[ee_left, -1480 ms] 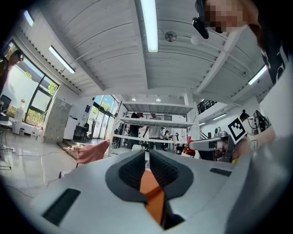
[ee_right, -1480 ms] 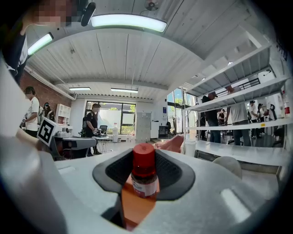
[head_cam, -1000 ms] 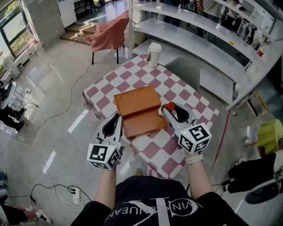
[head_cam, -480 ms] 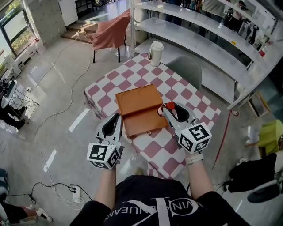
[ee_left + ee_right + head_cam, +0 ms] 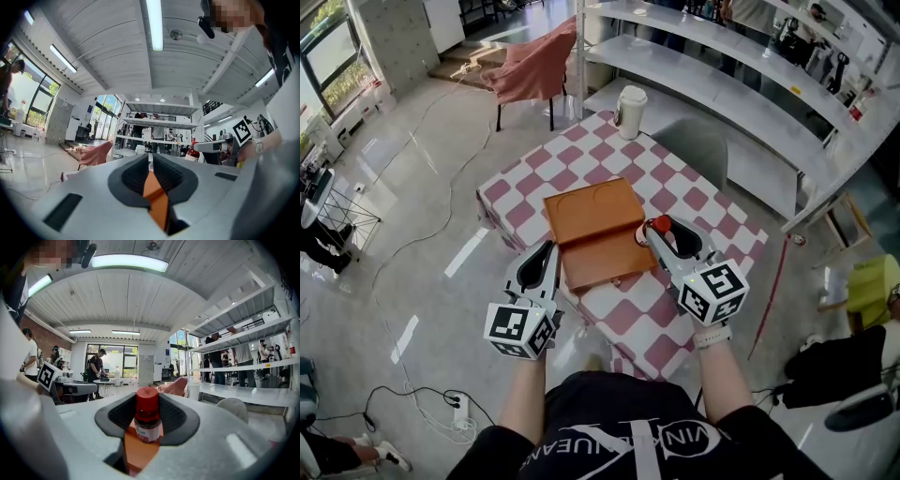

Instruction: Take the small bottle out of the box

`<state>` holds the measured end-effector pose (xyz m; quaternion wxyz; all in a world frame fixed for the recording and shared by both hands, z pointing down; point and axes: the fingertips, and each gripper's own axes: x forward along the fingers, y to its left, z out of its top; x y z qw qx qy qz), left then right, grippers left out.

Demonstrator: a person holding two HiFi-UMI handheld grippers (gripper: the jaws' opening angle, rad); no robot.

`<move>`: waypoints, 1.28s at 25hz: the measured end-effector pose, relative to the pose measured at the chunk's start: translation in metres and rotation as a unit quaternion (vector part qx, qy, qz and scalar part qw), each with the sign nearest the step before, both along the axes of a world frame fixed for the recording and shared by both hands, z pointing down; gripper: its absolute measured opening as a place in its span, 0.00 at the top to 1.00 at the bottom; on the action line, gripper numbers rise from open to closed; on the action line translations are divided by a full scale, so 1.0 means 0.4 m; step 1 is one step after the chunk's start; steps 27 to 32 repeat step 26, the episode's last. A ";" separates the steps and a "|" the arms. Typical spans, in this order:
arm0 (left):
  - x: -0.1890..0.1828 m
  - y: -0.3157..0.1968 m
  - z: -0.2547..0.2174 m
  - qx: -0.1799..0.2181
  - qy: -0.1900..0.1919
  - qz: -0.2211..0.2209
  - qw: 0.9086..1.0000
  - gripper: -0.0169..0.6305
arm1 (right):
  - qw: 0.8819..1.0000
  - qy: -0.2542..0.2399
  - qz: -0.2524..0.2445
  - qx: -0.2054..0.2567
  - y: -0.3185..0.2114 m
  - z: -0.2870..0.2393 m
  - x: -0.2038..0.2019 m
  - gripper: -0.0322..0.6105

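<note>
An orange box (image 5: 595,234) lies open on the checkered table (image 5: 675,183). My right gripper (image 5: 662,231) is at the box's right edge, level, shut on a small dark bottle (image 5: 660,226) with a red cap. In the right gripper view the bottle (image 5: 147,420) stands upright between the pads of that gripper (image 5: 147,427), over the orange box (image 5: 140,451). My left gripper (image 5: 549,248) rests at the box's left edge. In its own view the jaws of the left gripper (image 5: 151,176) are nearly together, pinching the box's orange edge (image 5: 157,199).
A white lidded jug (image 5: 629,112) stands at the table's far corner. A grey chair (image 5: 689,150) is tucked in behind the table, with long grey shelves (image 5: 722,84) beyond. A chair draped in pink cloth (image 5: 534,70) stands on the floor at the back left.
</note>
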<state>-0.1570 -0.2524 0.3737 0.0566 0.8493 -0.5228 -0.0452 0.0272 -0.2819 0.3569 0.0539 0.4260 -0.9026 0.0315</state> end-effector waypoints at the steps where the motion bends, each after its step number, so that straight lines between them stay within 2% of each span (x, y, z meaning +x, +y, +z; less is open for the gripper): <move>1: 0.000 -0.001 0.001 0.000 0.000 0.000 1.000 0.92 | 1.000 0.000 0.000 0.000 -0.001 0.001 0.000 0.73; 32: -0.016 -0.026 0.024 -0.008 0.000 -0.001 1.000 0.92 | 1.000 -0.003 0.004 -0.011 -0.024 0.029 -0.007 0.73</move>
